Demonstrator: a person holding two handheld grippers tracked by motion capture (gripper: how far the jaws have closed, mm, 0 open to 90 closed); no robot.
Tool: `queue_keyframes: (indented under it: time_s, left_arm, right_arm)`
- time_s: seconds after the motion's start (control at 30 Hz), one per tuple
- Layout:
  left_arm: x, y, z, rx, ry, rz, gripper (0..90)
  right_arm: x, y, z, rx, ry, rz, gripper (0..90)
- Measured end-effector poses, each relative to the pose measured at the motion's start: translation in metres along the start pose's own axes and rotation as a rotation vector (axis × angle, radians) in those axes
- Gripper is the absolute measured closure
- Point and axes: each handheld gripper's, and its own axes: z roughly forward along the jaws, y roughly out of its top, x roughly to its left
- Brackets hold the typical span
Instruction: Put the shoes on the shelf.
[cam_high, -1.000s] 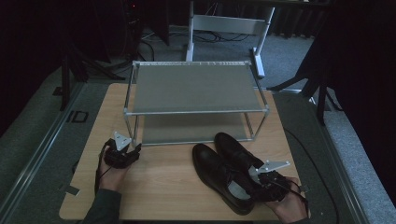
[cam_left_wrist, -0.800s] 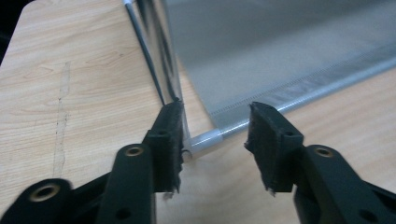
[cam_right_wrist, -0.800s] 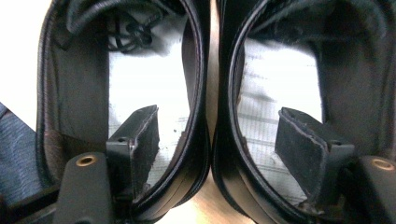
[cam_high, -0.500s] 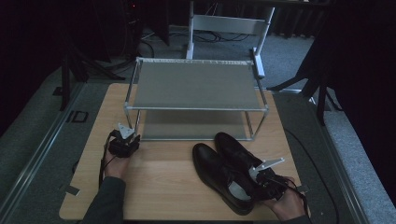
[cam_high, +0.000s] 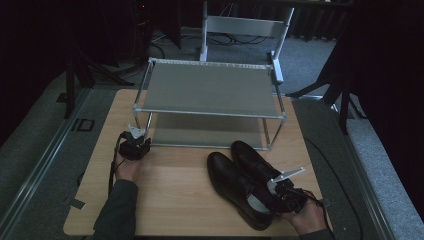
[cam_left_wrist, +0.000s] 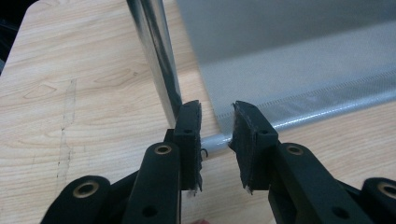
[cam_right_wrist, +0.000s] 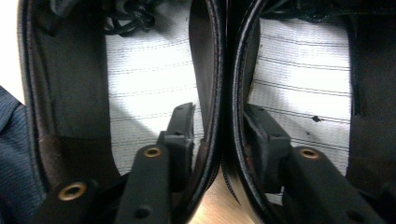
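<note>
- Right gripper (cam_right_wrist: 219, 135), lower right in the high view: one jaw inside each black leather shoe (cam_high: 240, 187), just closing, pinching both inner walls together.
- Left gripper (cam_left_wrist: 217, 135): jaws just closing around the grey two-tier metal rack (cam_high: 210, 90)'s bottom rail, gap visible, not gripping.

The two shoes (cam_high: 247, 185) are glossy black leather, with black laces and pale white-grey insoles (cam_right_wrist: 154, 65) crossed by thin dark stitch lines. The tabletop (cam_high: 180, 195) is light wood with a fine straight grain. The rack (cam_high: 212, 90) has silvery metal tubes and flat grey fabric shelves, the lower one (cam_left_wrist: 299, 70) edged by a paler stitched band. Both claws are matt black with brass-coloured rivets. The sleeve (cam_high: 117, 212) is dark grey-green.
</note>
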Motion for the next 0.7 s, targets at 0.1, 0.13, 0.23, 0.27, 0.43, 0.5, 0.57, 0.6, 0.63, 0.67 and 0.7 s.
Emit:
queue_keyframes:
  time_s: [0.1,0.13,0.23,0.27,0.43,0.5,0.57,0.6,0.63,0.67,0.7]
  left_arm:
    - [0.001,0.001,0.003,0.005,-0.002,-0.006,73.3]
    - [0.001,0.001,0.003,0.005,-0.002,-0.006,73.8]
    - [0.001,0.002,0.005,0.008,-0.011,-0.013,73.9]
    - [0.001,0.003,0.005,0.008,-0.014,-0.01,75.4]
    - [-0.004,0.003,0.004,0.005,-0.013,0.023,81.4]
    - [-0.004,0.003,0.003,0.0,0.002,0.027,82.4]
    - [-0.002,0.001,-0.003,-0.028,0.002,-0.006,80.3]
    - [-0.001,0.0,-0.006,-0.047,0.01,-0.03,76.4]
    - [0.001,-0.002,-0.008,-0.069,0.01,-0.05,71.2]
    - [0.003,-0.003,-0.01,-0.086,0.011,-0.061,69.2]
    - [0.005,-0.004,-0.011,-0.098,0.02,-0.063,66.1]
  right_arm:
    - [0.001,0.0,0.001,0.007,0.016,0.002,68.9]
    - [0.001,0.0,0.001,0.007,0.016,0.002,68.9]
    - [0.001,0.0,0.001,0.001,0.006,-0.002,72.8]
    - [0.0,-0.001,0.001,-0.004,0.009,-0.001,73.9]
    - [-0.005,-0.003,0.0,-0.02,0.027,0.003,76.2]
    - [-0.005,-0.003,0.0,-0.024,0.028,-0.001,76.1]
    - [-0.004,-0.003,0.0,-0.028,0.024,-0.004,76.0]
    - [-0.004,-0.003,0.0,-0.03,0.023,-0.005,76.0]
    - [-0.004,-0.004,0.0,-0.033,0.023,-0.003,76.0]
    - [-0.004,-0.004,0.0,-0.036,0.023,-0.002,76.1]
    - [-0.004,-0.004,0.0,-0.036,0.023,-0.003,76.2]
